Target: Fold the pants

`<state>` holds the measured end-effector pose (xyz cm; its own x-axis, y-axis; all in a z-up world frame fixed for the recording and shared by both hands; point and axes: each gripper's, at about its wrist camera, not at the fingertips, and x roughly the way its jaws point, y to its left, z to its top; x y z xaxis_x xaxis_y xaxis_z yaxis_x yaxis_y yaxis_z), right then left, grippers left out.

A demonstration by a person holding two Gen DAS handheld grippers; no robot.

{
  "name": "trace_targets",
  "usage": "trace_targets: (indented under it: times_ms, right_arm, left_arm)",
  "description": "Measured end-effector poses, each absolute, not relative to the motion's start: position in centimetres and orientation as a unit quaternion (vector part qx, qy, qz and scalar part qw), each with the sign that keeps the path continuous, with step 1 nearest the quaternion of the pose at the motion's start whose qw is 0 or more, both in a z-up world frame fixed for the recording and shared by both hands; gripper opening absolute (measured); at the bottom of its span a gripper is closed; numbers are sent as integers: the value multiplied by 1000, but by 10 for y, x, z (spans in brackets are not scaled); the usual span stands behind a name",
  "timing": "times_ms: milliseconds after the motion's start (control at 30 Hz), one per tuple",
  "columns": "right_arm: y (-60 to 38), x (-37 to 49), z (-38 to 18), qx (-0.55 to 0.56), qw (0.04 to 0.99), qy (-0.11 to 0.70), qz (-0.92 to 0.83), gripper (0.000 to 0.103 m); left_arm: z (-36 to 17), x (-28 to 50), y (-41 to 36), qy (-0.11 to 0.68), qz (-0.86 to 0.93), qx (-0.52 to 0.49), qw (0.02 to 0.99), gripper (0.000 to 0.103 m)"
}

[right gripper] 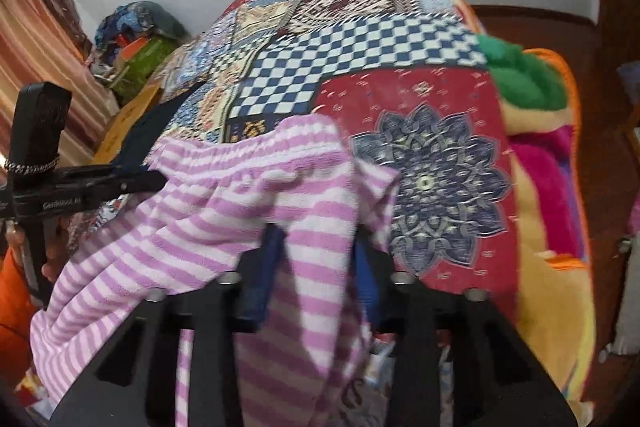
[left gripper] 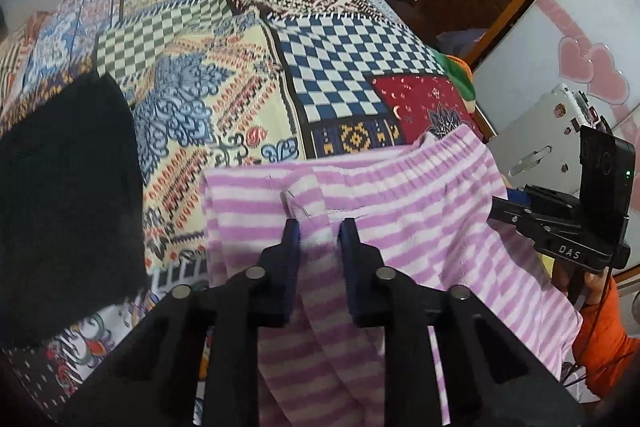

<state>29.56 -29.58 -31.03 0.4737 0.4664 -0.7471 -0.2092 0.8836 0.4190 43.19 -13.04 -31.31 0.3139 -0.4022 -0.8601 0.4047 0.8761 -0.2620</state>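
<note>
Purple-and-white striped fleece pants (left gripper: 404, 211) are held up over the near edge of a patchwork bedspread (left gripper: 224, 75). My left gripper (left gripper: 319, 231) is shut on a bunched fold of the pants near the waistband. My right gripper (right gripper: 320, 235) is shut on another fold of the pants (right gripper: 224, 211), whose elastic waistband (right gripper: 256, 151) sags between the two grippers. The cloth hangs down over both sets of fingers. The right gripper also shows at the right of the left wrist view (left gripper: 560, 223), and the left gripper at the left of the right wrist view (right gripper: 80, 183).
A black garment (left gripper: 68, 187) lies on the bedspread to the left. Bright fleece blankets (right gripper: 544, 147) lie at the bed's right side. A white cabinet with pink hearts (left gripper: 580, 67) stands right. Clutter (right gripper: 140, 39) and a curtain (right gripper: 36, 59) sit left of the bed.
</note>
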Motion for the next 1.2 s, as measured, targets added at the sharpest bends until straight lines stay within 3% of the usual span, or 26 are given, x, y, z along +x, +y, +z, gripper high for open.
trace_targets:
  times_ms: [200, 433, 500, 600, 667, 733, 800, 933, 1033, 1100, 1200]
  right_arm:
    - [-296, 286, -301, 110, 866, 449, 190, 11]
    - [-299, 286, -303, 82, 870, 457, 165, 11]
    - [-298, 284, -297, 70, 872, 458, 156, 11]
    - [-300, 278, -284, 61, 876, 456, 146, 11]
    - [-305, 271, -272, 59, 879, 451, 141, 17]
    - [-306, 264, -260, 56, 887, 438, 136, 34]
    - [-308, 253, -248, 53, 895, 424, 131, 43]
    - [-309, 235, -233, 54, 896, 419, 137, 54]
    - [-305, 221, -227, 50, 892, 424, 149, 55]
    - [-301, 213, -226, 45, 886, 435, 152, 57]
    - [-299, 199, -229, 48, 881, 443, 160, 68]
  left_arm:
    - [-297, 440, -132, 503, -240, 20, 830, 17]
    - [-322, 461, -129, 538, -213, 25, 815, 18]
    - [-317, 459, -125, 538, -203, 21, 818, 24]
    - [-301, 453, -117, 531, -188, 16, 826, 25]
    - [-289, 445, -111, 525, -183, 19, 831, 28]
    - [-277, 436, -105, 517, -182, 16, 836, 37]
    - [-264, 422, -99, 507, -182, 10, 843, 50]
    - [-248, 394, -95, 501, -191, 4, 844, 61]
    - [-241, 372, -95, 501, -203, 4, 842, 67]
    - [-239, 354, -95, 500, -209, 8, 841, 77]
    - [-244, 334, -97, 506, -218, 10, 835, 80]
